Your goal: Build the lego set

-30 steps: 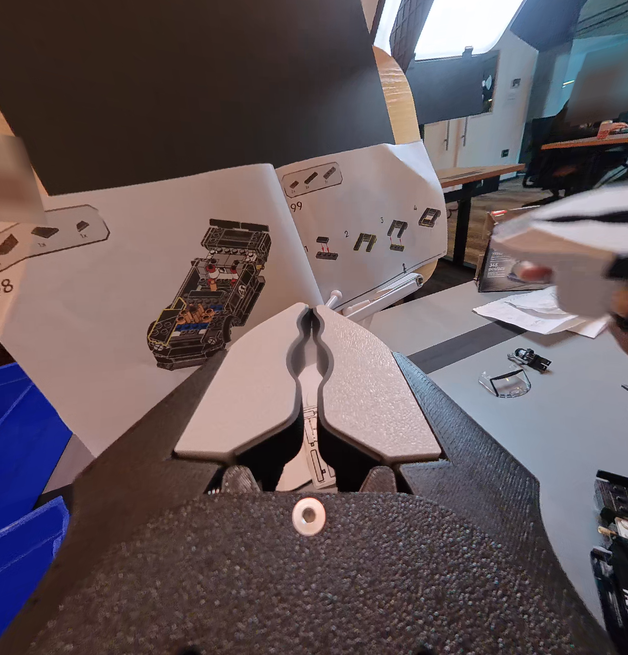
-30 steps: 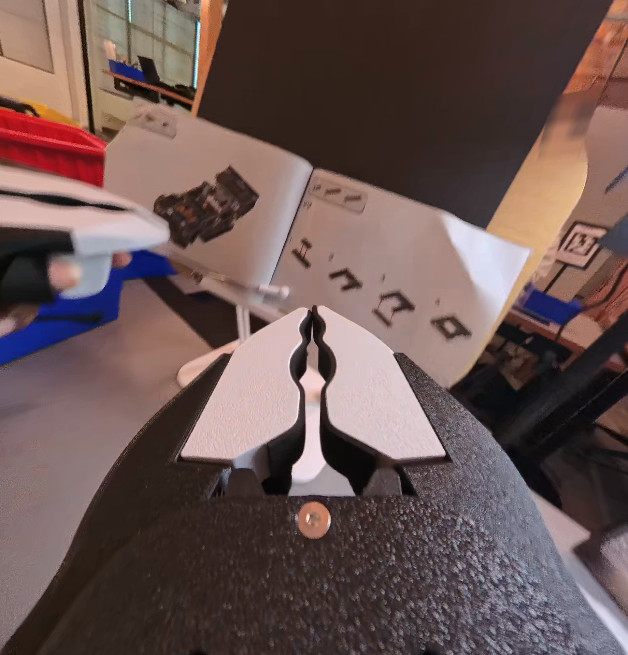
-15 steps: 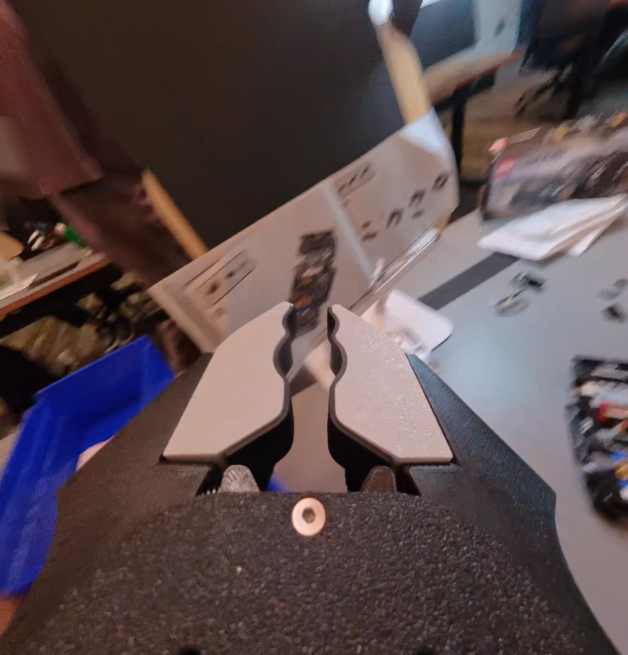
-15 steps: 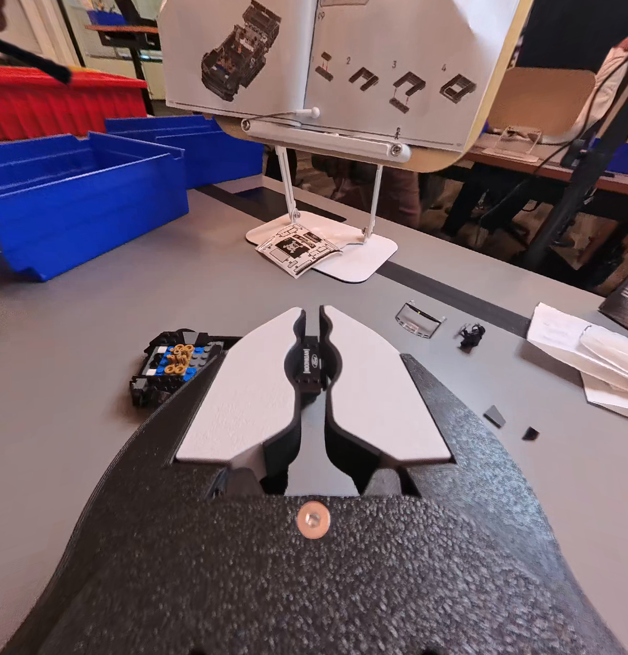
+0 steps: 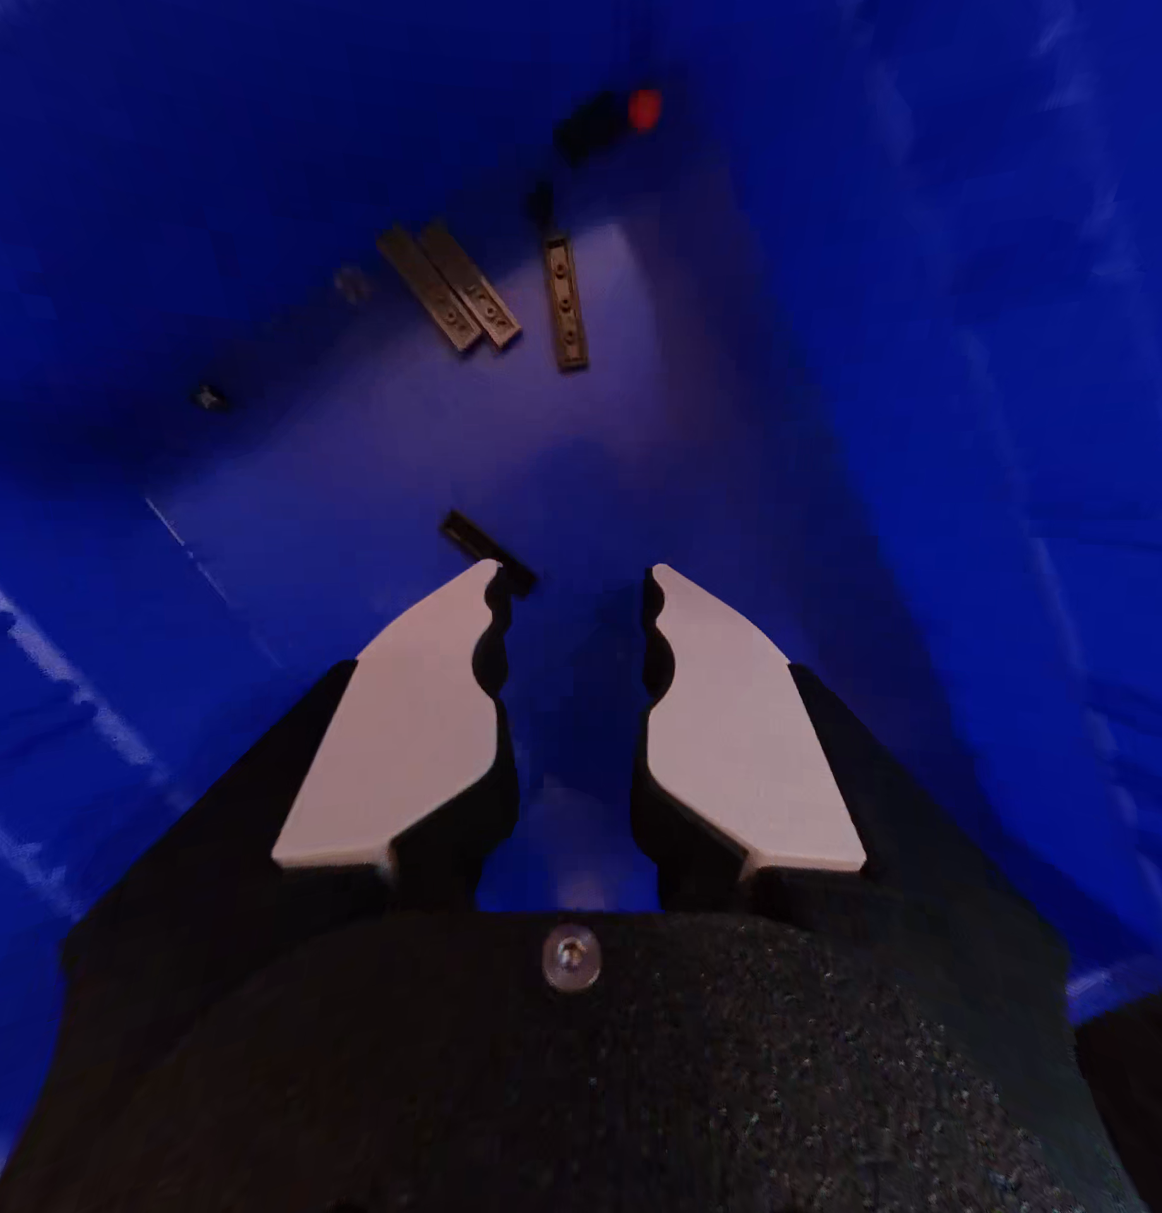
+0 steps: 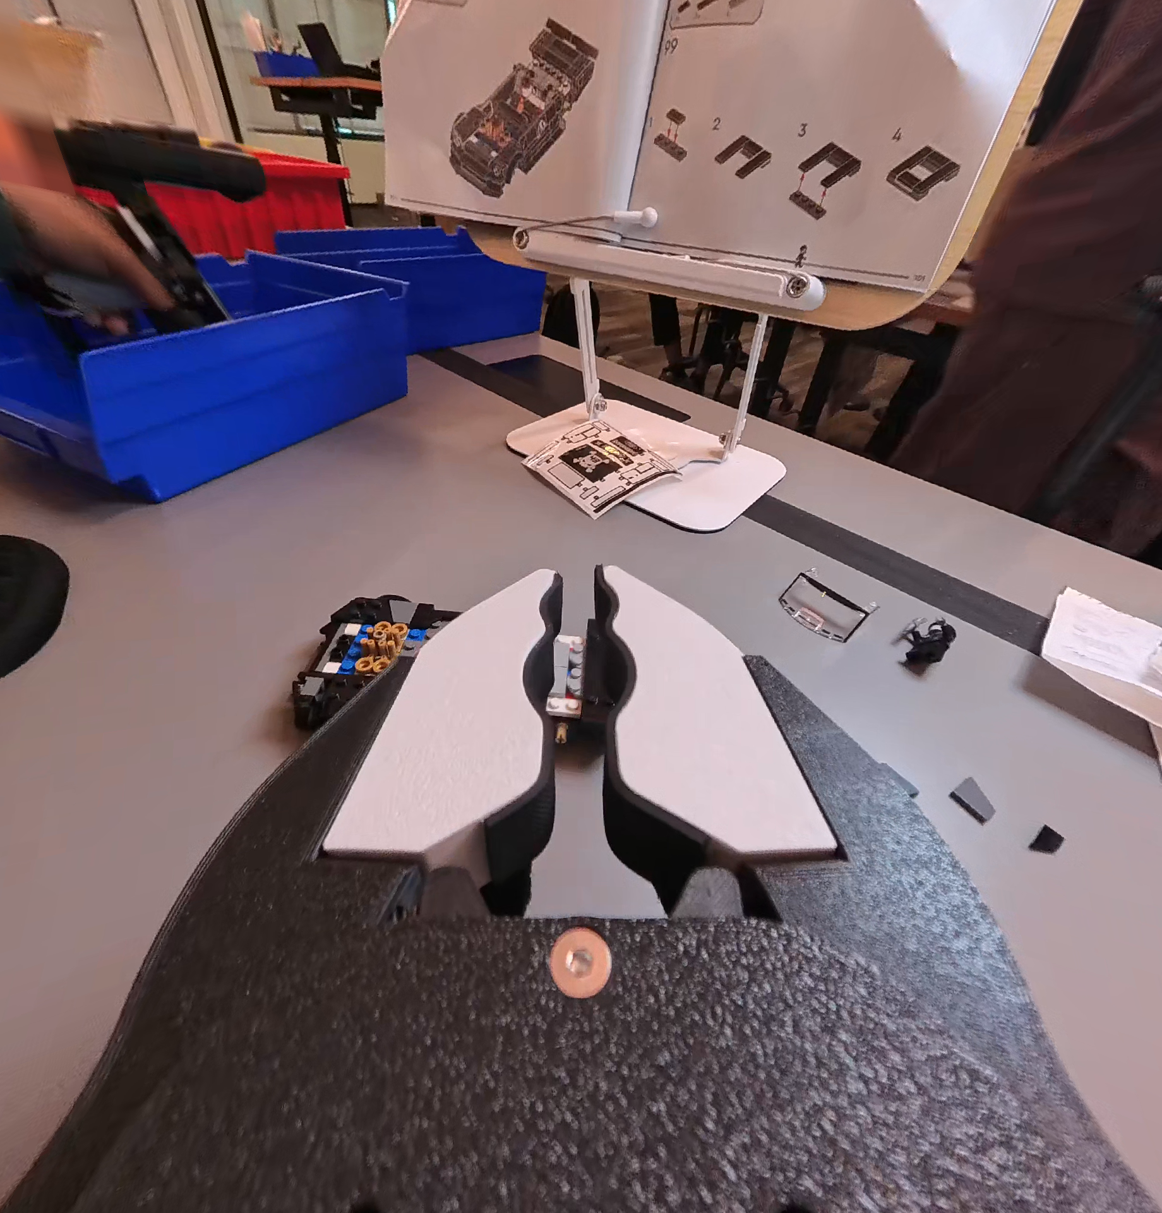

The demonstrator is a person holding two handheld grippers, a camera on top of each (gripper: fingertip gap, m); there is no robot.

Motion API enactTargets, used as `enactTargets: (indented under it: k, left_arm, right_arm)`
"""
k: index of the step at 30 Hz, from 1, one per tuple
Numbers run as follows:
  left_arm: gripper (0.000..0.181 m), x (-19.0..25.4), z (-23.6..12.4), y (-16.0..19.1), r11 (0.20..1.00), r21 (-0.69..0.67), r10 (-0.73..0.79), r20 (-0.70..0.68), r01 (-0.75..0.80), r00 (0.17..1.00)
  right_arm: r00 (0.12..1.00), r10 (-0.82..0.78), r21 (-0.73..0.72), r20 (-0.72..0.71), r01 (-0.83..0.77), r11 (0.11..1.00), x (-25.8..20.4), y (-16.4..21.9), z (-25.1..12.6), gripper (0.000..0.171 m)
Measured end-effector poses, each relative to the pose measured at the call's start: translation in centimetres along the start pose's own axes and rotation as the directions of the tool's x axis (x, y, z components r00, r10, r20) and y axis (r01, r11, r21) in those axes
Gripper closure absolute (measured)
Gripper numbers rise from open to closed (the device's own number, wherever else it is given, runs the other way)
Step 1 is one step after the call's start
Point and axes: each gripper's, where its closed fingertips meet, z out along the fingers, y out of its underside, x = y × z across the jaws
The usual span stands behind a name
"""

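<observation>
Left gripper [image 5: 572, 577], half a second ago raised before the instruction booklet, now points down into the blue plastic bin [image 5: 959, 394], jaws wide apart and empty; a short black plate [image 5: 480, 548] is partly hidden behind its left fingertip. Beyond that plate lie three long dark flat plates [image 5: 473, 292]; farther, a blurred red stud [image 5: 644, 108]. Right gripper [image 6: 578, 577], jaws nearly closed, hovers over the partly built black car model [image 6: 362, 650], mostly hiding it; whether it grips it cannot be told.
</observation>
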Motion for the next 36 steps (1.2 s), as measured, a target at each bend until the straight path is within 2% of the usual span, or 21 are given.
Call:
enactTargets:
  k: [3,4,8,14,25,28,31,36]
  left_arm:
    - [0.148,-1.6,1.0,0.0,1.000,-0.022,-0.015,0.069,0.016,0.998]
    - [0.153,-1.6,1.0,-0.3,0.999,-0.009,-0.032,0.053,0.033,0.998]
    - [0.154,-1.9,1.0,-0.1,0.999,-0.007,-0.044,0.033,0.044,0.998]
    - [0.171,-2.3,1.2,-0.5,0.998,0.040,-0.054,0.024,0.053,0.998]
    - [0.172,-1.4,0.9,-1.0,0.993,0.096,0.066,0.043,-0.070,0.997]
    - [0.172,-0.3,-1.0,-2.5,0.975,0.198,0.093,0.045,-0.100,0.995]
    - [0.172,1.0,-4.6,-4.7,0.933,0.330,0.126,0.078,-0.145,0.989]
    - [0.173,7.1,-11.4,-7.4,0.811,0.542,0.232,0.050,-0.221,0.971]
  right_arm:
    - [1.000,-0.007,-0.014,-0.005,0.007,1.000,0.0,0.4,0.1,0.162]
    - [1.000,-0.007,-0.018,-0.005,0.006,1.000,0.0,0.5,0.2,0.162]
    - [1.000,0.007,-0.034,-0.006,-0.007,0.999,0.2,1.0,0.3,0.162]
    - [1.000,0.000,-0.052,0.006,0.001,0.999,-0.1,1.4,0.5,0.163]
    - [1.000,-0.003,-0.052,-0.002,0.003,0.999,0.1,1.5,0.3,0.163]
    - [1.000,-0.008,-0.051,-0.003,0.008,0.999,0.1,1.5,0.3,0.163]
    - [1.000,-0.004,-0.059,0.003,0.004,0.998,0.1,1.7,0.5,0.163]
    - [1.000,-0.017,-0.077,0.017,0.018,0.997,-0.5,2.1,0.7,0.163]
